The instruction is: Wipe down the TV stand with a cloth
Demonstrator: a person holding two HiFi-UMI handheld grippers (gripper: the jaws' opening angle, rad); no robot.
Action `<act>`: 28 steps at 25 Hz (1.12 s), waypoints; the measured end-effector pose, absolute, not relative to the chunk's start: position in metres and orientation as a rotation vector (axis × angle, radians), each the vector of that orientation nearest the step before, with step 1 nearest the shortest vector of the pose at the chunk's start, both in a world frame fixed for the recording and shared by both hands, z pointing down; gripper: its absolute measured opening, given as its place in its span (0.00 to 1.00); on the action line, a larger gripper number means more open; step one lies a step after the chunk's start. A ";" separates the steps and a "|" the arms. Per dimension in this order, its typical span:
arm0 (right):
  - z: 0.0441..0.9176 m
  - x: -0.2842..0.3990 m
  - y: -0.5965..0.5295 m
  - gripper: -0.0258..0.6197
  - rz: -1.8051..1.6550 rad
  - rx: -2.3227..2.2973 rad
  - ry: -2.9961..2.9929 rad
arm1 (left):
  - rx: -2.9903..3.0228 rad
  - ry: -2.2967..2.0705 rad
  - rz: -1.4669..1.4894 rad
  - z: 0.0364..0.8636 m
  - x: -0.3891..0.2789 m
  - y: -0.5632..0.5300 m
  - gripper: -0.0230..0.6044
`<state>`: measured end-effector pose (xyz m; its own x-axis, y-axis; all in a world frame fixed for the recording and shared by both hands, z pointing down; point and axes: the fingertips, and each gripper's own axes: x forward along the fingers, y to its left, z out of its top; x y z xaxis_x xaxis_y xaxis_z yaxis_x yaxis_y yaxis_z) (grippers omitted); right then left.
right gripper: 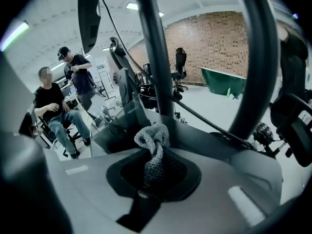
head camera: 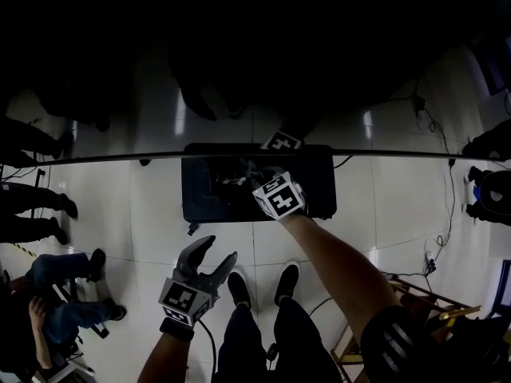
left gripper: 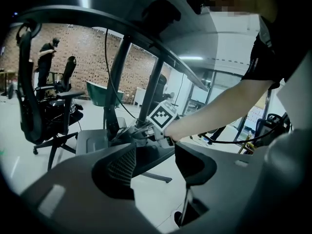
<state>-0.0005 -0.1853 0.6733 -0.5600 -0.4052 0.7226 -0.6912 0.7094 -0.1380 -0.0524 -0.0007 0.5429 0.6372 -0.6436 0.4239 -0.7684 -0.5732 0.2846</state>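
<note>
Grey knitted cloth (right gripper: 152, 145) sits pinched in the closed right tongs (right gripper: 154, 169) above the black TV stand (head camera: 319, 186); the left tongs (head camera: 221, 248) hang open and empty, apart from it.

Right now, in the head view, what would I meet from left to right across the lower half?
Seated person in jeans → left hand-held gripper → the wearer's black shoes → wooden frame.

Your left hand-held gripper (head camera: 217, 250) has pale grey curved jaws and a cube (head camera: 185, 298) of black-and-white square markers; your right hand-held gripper (right gripper: 155, 160) is grey with a matching marker cube (head camera: 279, 195); you wear a short dark sleeve (head camera: 397, 343) with pale stripes, dark trousers (head camera: 271, 341) and black shoes (head camera: 239, 287).
</note>
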 end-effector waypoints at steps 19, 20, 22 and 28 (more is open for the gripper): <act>0.690 0.161 -0.179 0.10 0.500 0.989 -1.945 | 2.438 -1.049 0.394 0.544 -0.031 0.005 0.47; 0.691 0.180 -0.180 0.10 0.504 1.017 -1.926 | 2.442 -1.046 0.393 0.544 -0.029 0.005 0.47; 0.691 0.211 -0.182 0.10 0.523 1.068 -1.897 | 2.446 -1.040 0.394 0.543 -0.027 0.005 0.47; 0.683 0.228 -0.181 0.10 0.582 1.120 -1.918 | 2.447 -1.030 0.400 0.546 -0.025 0.009 0.47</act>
